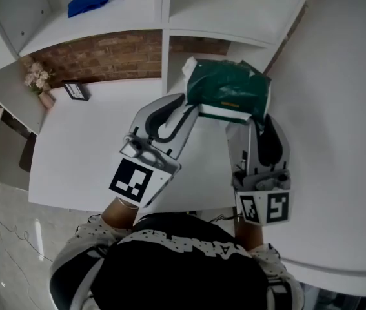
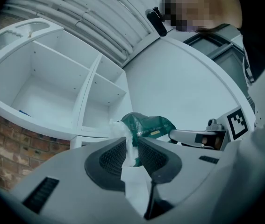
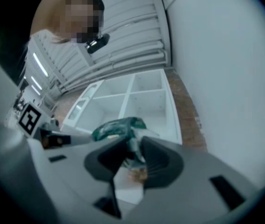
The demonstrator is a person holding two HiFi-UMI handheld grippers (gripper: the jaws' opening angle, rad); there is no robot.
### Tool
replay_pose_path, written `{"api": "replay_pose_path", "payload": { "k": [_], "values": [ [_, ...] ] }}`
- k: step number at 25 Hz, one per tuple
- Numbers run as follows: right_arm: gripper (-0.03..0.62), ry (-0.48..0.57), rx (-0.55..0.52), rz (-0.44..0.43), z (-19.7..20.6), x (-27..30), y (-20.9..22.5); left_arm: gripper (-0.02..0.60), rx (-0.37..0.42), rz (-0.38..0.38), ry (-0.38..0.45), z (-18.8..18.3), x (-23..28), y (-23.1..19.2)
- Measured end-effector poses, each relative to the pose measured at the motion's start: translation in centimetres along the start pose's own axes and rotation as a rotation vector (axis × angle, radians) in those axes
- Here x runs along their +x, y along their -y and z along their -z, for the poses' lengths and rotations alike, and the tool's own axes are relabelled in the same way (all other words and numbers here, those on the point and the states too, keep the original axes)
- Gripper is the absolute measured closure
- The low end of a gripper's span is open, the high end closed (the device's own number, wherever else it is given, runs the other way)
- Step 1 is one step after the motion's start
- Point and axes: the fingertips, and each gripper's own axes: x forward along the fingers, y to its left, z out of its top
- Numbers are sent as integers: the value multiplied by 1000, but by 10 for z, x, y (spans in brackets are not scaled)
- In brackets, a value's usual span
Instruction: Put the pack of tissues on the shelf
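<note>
Nearest, L gripper (image 1: 192, 108) and R gripper (image 1: 258, 118), one at each end of the green pack of tissues (image 1: 229, 89), hold it up betw. them over the white table (image 1: 79, 154). L jaws pinch the pack's white crimped edge (image 2: 123, 132); R jaws pinch the opposite end. Behind, at table's back left: small frame (image 1: 77, 90), flowers (image 1: 37, 77). Farthest: white shelf (image 1: 163, 18) w/ blue cloth (image 1: 89, 3) in upper-left compartment; pack sits in front of shelf, not yet on it.
</note>
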Motion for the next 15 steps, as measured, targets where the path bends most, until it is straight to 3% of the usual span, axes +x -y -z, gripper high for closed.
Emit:
{"api": "replay_pose_path", "payload": {
  "k": [15],
  "values": [
    [470,69,29,-119,-24,74,38,476,84,-117,32,-40,58,-35]
  ]
}}
